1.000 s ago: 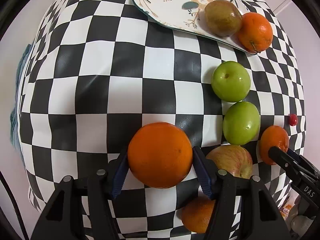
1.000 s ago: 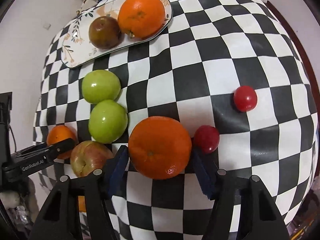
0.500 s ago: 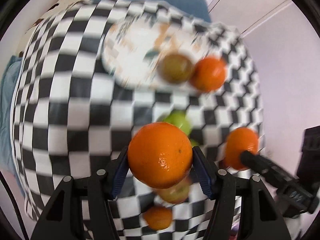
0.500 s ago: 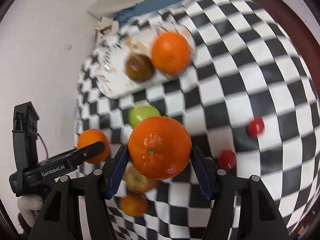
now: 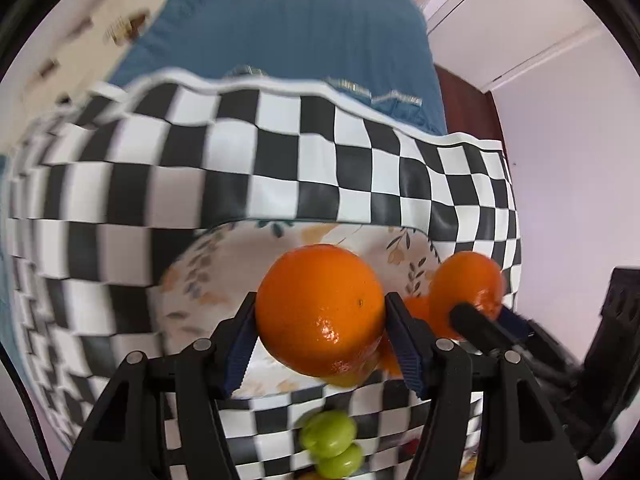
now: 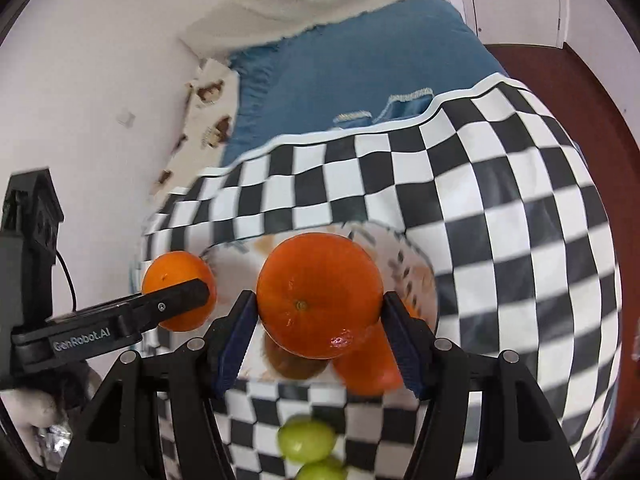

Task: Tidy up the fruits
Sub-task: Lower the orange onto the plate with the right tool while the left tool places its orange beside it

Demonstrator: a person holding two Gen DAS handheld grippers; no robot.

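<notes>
Your left fingers (image 5: pixel 394 344) clamp a glossy, dimpled orange (image 5: pixel 320 308); your right fingers (image 6: pixel 394 340) clamp another orange (image 6: pixel 318 294). Both hang above the floral plate (image 5: pixel 208 280) near the tabletop's far edge. It already carries fruit; two smooth green apples (image 6: pixel 306 440) wait on the checkered cloth (image 6: pixel 500 220), so you're roughly midway.

Checkered table (image 5: pixel 280 184), floral plate (image 5: pixel 208 280), green apples (image 5: pixel 328 436)

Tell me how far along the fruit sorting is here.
Done: an orange and a brownish fruit already sit on the floral plate. In hand: the left gripper and the right gripper each hold an orange above that plate. Left: both releases, plus the green fruits on the checkered cloth.
</notes>
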